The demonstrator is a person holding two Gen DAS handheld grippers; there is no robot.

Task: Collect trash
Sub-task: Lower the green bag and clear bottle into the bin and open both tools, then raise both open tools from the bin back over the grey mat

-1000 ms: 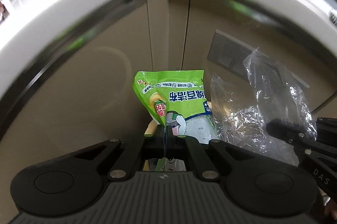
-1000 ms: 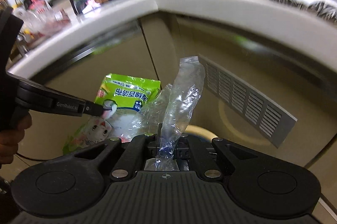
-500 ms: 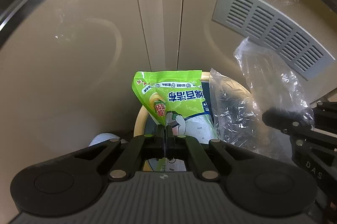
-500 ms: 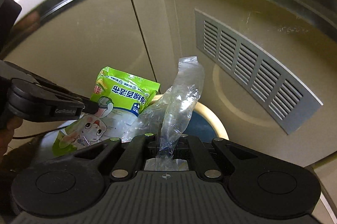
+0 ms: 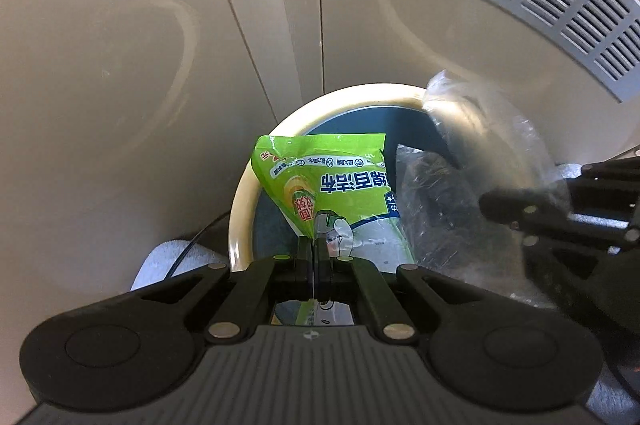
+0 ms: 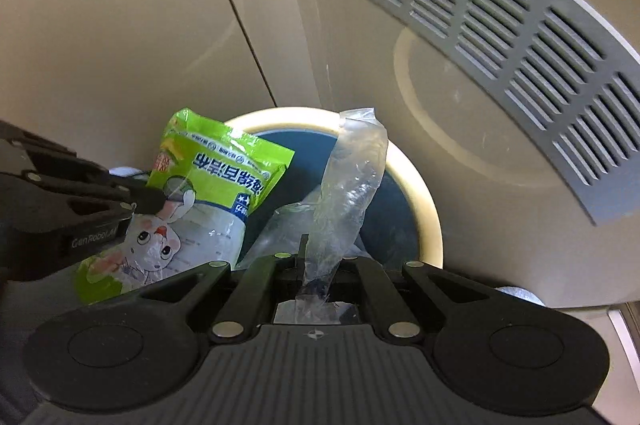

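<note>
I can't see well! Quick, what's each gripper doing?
Left gripper: shut on green bag.
Right gripper: shut on clear bag.

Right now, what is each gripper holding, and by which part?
Left gripper pinches the green packet by a corner; right gripper clamps the clear plastic bag near one end.

My black left tongs (image 5: 314, 251) gripped a lime-green packet (image 5: 340, 185) printed with blue lettering and a white cartoon mouse; my black right tongs (image 6: 316, 265) gripped clear plastic wrap (image 6: 348, 181). The bin (image 6: 428, 209) had a cream rim and dark blue inside, beside beige cabinet doors (image 5: 120, 45) and a grey slatted vent (image 6: 520, 37).
</note>
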